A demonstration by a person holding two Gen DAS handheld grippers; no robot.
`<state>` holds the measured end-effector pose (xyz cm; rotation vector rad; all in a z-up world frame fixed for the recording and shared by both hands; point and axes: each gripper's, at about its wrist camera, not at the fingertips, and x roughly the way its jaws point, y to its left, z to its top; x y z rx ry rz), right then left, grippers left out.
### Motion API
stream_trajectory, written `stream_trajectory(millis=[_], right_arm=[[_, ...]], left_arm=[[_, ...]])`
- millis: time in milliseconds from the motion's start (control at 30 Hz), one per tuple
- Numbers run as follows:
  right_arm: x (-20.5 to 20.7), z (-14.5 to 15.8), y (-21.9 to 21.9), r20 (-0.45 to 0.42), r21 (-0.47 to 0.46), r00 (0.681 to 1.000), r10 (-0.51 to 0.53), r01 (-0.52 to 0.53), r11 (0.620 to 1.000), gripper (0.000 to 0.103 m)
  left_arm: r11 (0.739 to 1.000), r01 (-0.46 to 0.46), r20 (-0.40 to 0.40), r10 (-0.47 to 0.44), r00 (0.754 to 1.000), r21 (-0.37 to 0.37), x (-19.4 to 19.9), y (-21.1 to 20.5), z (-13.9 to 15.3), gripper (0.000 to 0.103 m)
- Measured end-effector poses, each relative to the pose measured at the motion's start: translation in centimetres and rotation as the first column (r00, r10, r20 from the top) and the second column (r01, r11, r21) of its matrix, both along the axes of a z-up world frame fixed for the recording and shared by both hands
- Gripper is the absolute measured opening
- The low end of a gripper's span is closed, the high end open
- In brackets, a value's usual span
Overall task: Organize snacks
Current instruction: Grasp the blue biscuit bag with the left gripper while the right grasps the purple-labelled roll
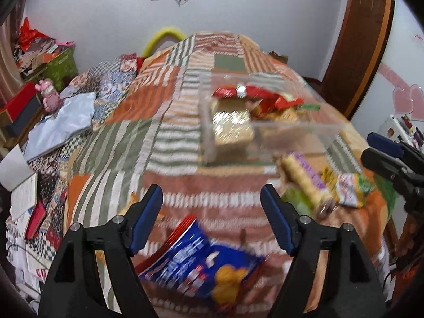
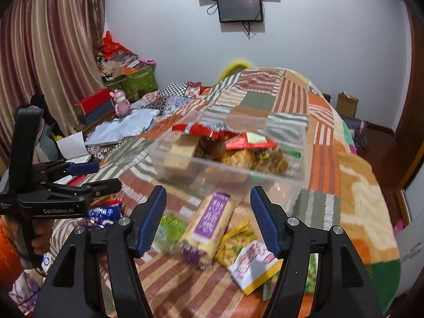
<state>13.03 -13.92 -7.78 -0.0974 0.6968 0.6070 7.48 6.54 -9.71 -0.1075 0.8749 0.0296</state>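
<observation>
While both tools hang parted and empty, the left gripper [image 1: 212, 220] sits over a blue snack bag [image 1: 201, 265] nearest the camera, well short of the clear bin [image 2: 299, 164]; the right gripper [image 2: 208, 221] frames a purple-labelled cracker pack [image 2: 209, 225] just before that bin — loose packets [image 2: 251, 265] crowd beside it, so a careless close could pinch two; beyond, the bin already holds snacks.

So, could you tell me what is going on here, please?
A person is sorting snacks on a quilt-covered bed with tongs in each hand. The clear box already holds several packets. The left tongs hang open over a blue packet; the right tongs hang open over a purple-labelled packet.
</observation>
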Motion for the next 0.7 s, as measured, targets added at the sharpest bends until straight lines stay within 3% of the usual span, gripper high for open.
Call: stream_trajectory(millis=[333,700], right_arm=[[-0.5,-3.2,0.1,-0.084,0.001,0.996,-0.013,0.013,1.0,0.062],[0.6,-5.4,0.1,-0.149,-0.002,0.989,-0.025,0.025,1.0,0.062]], left_arm=[[0.998,-0.042,-0.065,0.038,0.997,-0.055,-3.6,2.1,-3.2,0.076],[0.997,-0.043,-0.065,0.039,0.997,-0.066,-6.3,1.7,-3.8,0.076]])
